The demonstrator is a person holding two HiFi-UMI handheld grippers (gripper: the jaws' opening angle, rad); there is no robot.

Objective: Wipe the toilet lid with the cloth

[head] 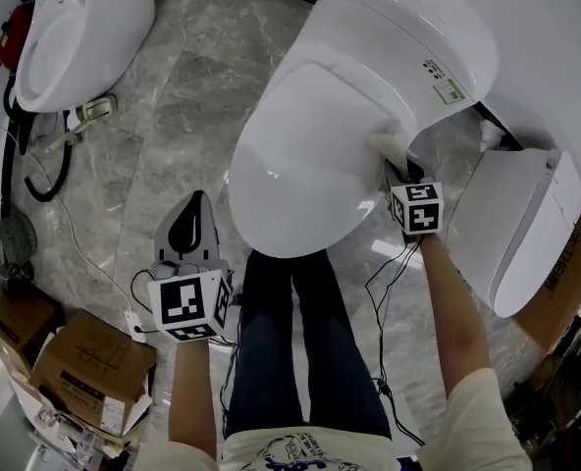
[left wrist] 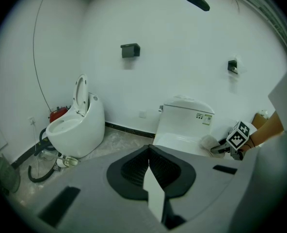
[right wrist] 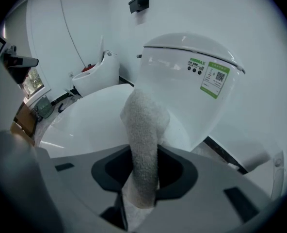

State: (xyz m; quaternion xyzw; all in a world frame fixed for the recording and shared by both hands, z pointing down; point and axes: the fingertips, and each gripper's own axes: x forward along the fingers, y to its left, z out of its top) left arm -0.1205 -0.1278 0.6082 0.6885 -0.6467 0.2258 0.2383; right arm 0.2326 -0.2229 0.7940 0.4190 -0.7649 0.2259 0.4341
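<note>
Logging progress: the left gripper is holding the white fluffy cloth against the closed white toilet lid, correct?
Not the left: the right gripper is holding the white fluffy cloth against the closed white toilet lid, as the right gripper view shows.

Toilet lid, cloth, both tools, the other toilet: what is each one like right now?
toilet lid: closed, down.
cloth: pinched in the right tool, tip pressed on the lid.
right tool: shut on the cloth.
left tool: shut, empty, away from the toilet.
other toilet: lid up.
</note>
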